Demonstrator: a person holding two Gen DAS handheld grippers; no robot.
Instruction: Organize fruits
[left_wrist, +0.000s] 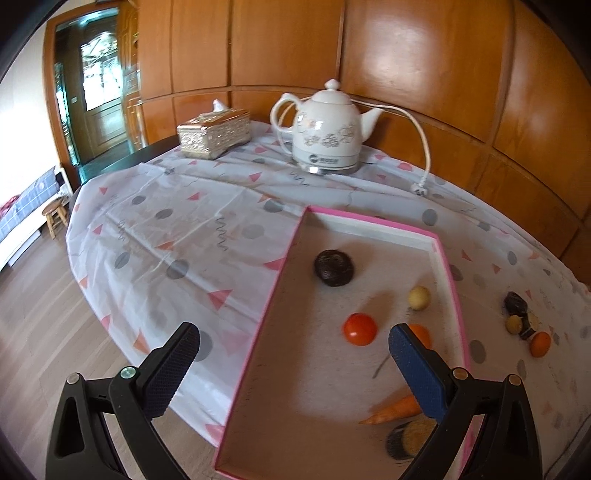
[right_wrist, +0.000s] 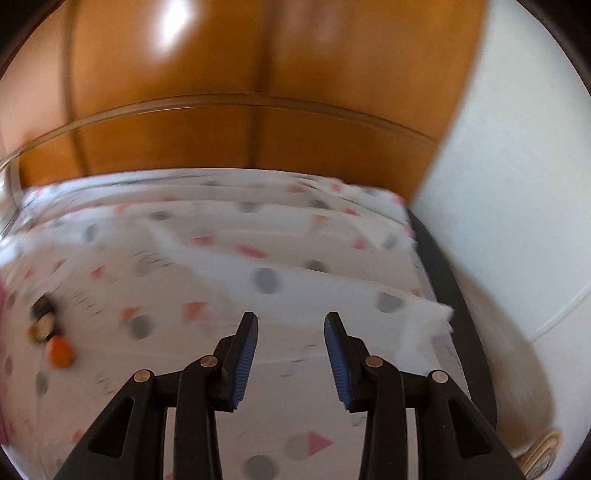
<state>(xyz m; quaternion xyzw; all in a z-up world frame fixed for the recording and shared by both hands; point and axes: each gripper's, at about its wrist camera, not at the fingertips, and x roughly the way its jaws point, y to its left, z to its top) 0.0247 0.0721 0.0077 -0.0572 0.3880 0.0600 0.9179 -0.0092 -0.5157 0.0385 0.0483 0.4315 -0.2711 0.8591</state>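
We note our left gripper spread wide and empty, angled down over the near half of the pink-rimmed box, whose bare floor leaves free room between the fingers. Inside lie a red tomato, a dark round fruit, a pale yellow ball, an orange piece partly behind the right finger, a carrot and a brush-like item. Our right gripper stands parted with nothing between the pads, tilted down over bare patterned tablecloth; that view is blurred. A loose cluster of small fruits sits on the cloth beyond the box's right wall. A kettle, its cord and a tissue box stand well apart at the far edge.
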